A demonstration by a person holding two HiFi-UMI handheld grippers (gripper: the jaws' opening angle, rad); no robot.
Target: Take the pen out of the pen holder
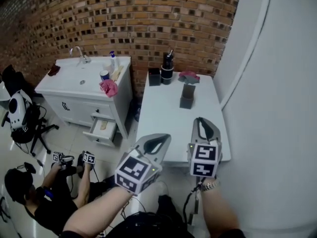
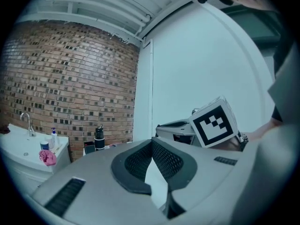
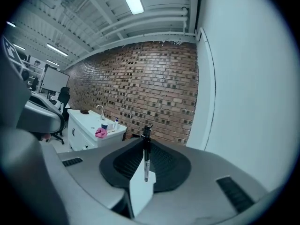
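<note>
Right tongs (image 3: 144,143) clamp pen (image 3: 146,162) upright; left tongs (image 2: 152,142) closed, empty.

Two grippers (image 1: 161,140) (image 1: 203,125), one pen (image 3: 146,153), one white table (image 1: 163,123), one sink (image 1: 79,79).

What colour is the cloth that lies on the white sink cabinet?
The cloth is pink; the head view shows it best.

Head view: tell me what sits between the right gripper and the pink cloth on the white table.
The dark grey pen holder stands between the right gripper and the pink cloth; otherwise bare table, seen in the head view.
</note>
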